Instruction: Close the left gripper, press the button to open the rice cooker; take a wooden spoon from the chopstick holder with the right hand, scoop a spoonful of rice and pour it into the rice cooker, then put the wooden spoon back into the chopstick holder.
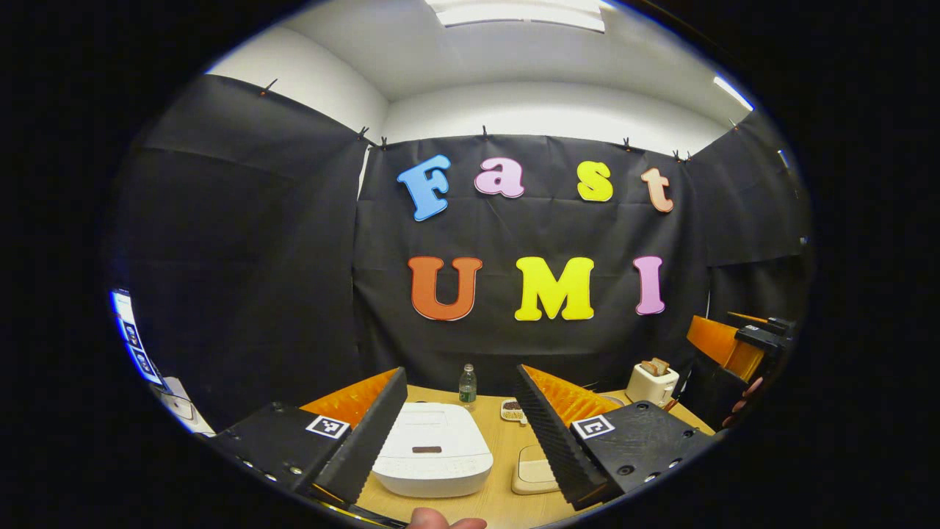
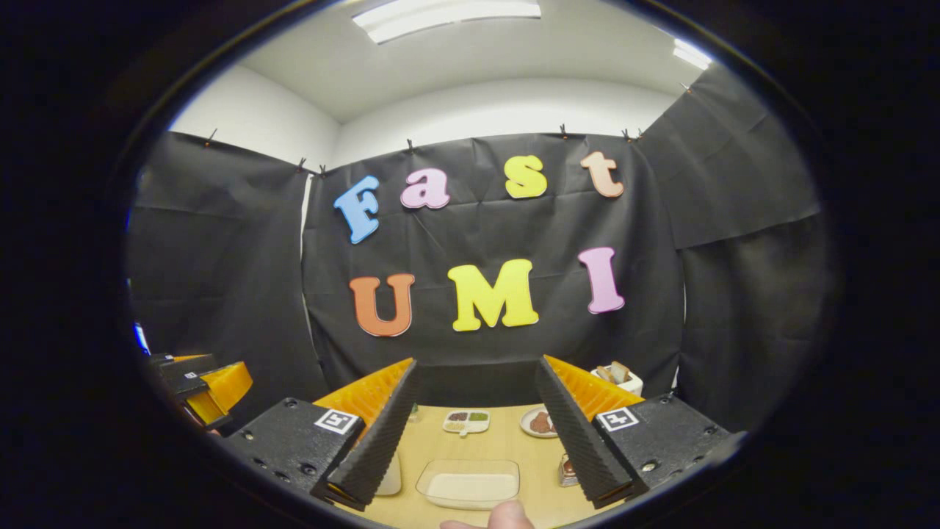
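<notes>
1. Left gripper (image 1: 459, 430): jaws stand wide apart, nothing between the fingers, held above the tabletop (image 1: 507, 448).
2. Right there in the gap of those jaws sits the rice cooker (image 1: 432, 448), white, lid down and closed. It lies low between the two fingers, closer to the left finger, whose tip overlaps its left edge in the left gripper view.
3. The cooker's long axis runs away from the camera toward the booth wall; the dark button strip (image 1: 427, 449) on the lid faces the near end, toward the gripper.
4. Just right of the cooker, a pale flat tray (image 1: 530, 470) lies on the tabletop, partly hidden by the right finger.
5. Farther back: a small plastic bottle (image 1: 468, 385) upright behind the cooker, a divided dish (image 1: 511, 409) beside it, a toaster with bread slices (image 1: 652, 380) at far right.
6. A fingertip of the holding hand (image 1: 444, 520) peeks in at the bottom edge.
7. Right gripper (image 2: 470, 444): jaws also spread wide, empty, above the tabletop.
8. Between those jaws, a clear rectangular container of white rice (image 2: 470, 483) lies flat, long side across the view, centred in the gap and near the fingertips.
9. Beyond it, a divided dish (image 2: 465, 421) and a round plate with something brown (image 2: 540, 422); a small object (image 2: 566, 470) sits against the right finger, too hidden to name.
10. The other gripper shows at the far left edge of the right gripper view.
11. Chopstick holder and wooden spoon: cannot tell where they are.
</notes>
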The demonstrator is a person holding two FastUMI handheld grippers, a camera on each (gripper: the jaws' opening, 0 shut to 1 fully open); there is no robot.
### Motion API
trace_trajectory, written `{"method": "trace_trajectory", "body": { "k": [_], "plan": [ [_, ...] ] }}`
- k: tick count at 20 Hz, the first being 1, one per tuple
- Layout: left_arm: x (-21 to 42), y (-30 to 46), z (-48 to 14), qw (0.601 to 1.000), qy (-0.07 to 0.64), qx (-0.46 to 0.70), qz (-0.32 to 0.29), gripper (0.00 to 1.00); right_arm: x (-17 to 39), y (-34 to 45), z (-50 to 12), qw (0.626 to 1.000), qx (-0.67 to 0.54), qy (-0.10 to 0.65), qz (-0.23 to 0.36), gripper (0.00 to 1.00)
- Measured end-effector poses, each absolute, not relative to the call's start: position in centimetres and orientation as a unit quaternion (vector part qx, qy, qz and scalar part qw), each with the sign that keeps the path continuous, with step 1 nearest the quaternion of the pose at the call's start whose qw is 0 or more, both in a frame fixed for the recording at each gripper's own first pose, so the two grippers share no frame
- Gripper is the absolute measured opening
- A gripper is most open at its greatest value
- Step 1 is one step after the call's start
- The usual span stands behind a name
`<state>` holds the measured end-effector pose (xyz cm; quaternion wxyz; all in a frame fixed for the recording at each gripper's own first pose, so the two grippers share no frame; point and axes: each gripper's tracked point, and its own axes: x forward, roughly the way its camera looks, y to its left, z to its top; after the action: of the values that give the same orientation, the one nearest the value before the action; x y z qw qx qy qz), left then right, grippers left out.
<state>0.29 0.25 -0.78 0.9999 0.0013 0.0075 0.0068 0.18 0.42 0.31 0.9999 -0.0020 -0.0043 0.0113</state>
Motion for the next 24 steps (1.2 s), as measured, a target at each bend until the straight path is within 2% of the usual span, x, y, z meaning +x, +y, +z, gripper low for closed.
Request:
{"method": "trace_trajectory", "body": {
  "k": [1, 2, 3, 6, 7, 8, 9, 10, 11, 12, 19, 20, 22, 23, 24],
  "plan": [
    [0.2, 0.2, -0.7, 1.000, 0.007, 0.000, 0.006, 0.95, 0.2, 0.4, 0.4, 1.000, -0.003, -0.005, 0.011, 0.96],
    [0.0, 0.1, -0.5, 1.000, 0.005, -0.001, 0.004, 0.95, 0.1, 0.2, 0.5, 1.000, -0.006, -0.006, 0.010, 0.96],
    [0.1, 0.2, -0.7, 1.000, 0.006, 0.000, 0.006, 0.95, 0.2, 0.1, 0.6, 1.000, -0.007, -0.007, 0.009, 1.00],
    [0.1, 0.2, -2.0, 1.000, 0.023, 0.004, 0.009, 0.95, 0.4, -0.5, -0.1, 1.000, -0.012, 0.004, 0.006, 1.00],
    [0.2, 0.1, -2.6, 0.999, 0.032, 0.003, 0.006, 0.95, 0.3, -0.7, -0.2, 1.000, -0.014, 0.007, 0.005, 0.96],
    [0.0, 0.1, -3.5, 0.999, 0.046, 0.000, 0.005, 0.95, 0.1, -1.1, -0.2, 1.000, -0.016, 0.006, 0.000, 1.00],
    [-0.1, 0.2, -4.2, 0.998, 0.058, -0.002, 0.006, 0.95, 0.0, -1.5, -0.1, 1.000, -0.017, 0.002, -0.006, 1.00],
    [-0.2, 0.4, -5.0, 0.997, 0.070, -0.002, 0.007, 0.95, -0.1, -1.9, -0.2, 1.000, -0.020, -0.002, -0.011, 0.96],
    [-0.2, 0.5, -5.8, 0.996, 0.084, -0.001, 0.009, 0.95, -0.1, -2.3, -0.4, 1.000, -0.023, -0.002, -0.015, 0.96],
    [0.0, 0.5, -6.6, 0.995, 0.097, -0.001, 0.011, 0.95, -0.1, -2.8, -0.9, 1.000, -0.025, 0.002, -0.018, 1.00],
    [1.9, 0.6, -9.8, 0.985, 0.173, -0.006, 0.008, 0.93, 0.5, -6.3, -1.8, 0.999, -0.012, 0.015, -0.044, 1.00],
    [2.2, 0.6, -10.1, 0.983, 0.181, -0.006, 0.005, 0.82, 0.7, -6.7, -1.9, 0.999, -0.010, 0.015, -0.046, 1.00],
    [3.0, 1.1, -10.9, 0.980, 0.197, -0.005, 0.007, 0.67, 1.3, -7.8, -2.2, 0.999, -0.008, 0.017, -0.051, 1.00],
    [3.4, 1.2, -11.2, 0.979, 0.204, -0.008, 0.007, 0.63, 1.6, -8.1, -2.3, 0.998, -0.006, 0.018, -0.052, 1.00],
    [3.6, 1.6, -11.7, 0.976, 0.217, -0.012, 0.013, 0.36, 1.8, -8.5, -2.5, 0.998, -0.005, 0.020, -0.055, 0.96]
  ]
}}
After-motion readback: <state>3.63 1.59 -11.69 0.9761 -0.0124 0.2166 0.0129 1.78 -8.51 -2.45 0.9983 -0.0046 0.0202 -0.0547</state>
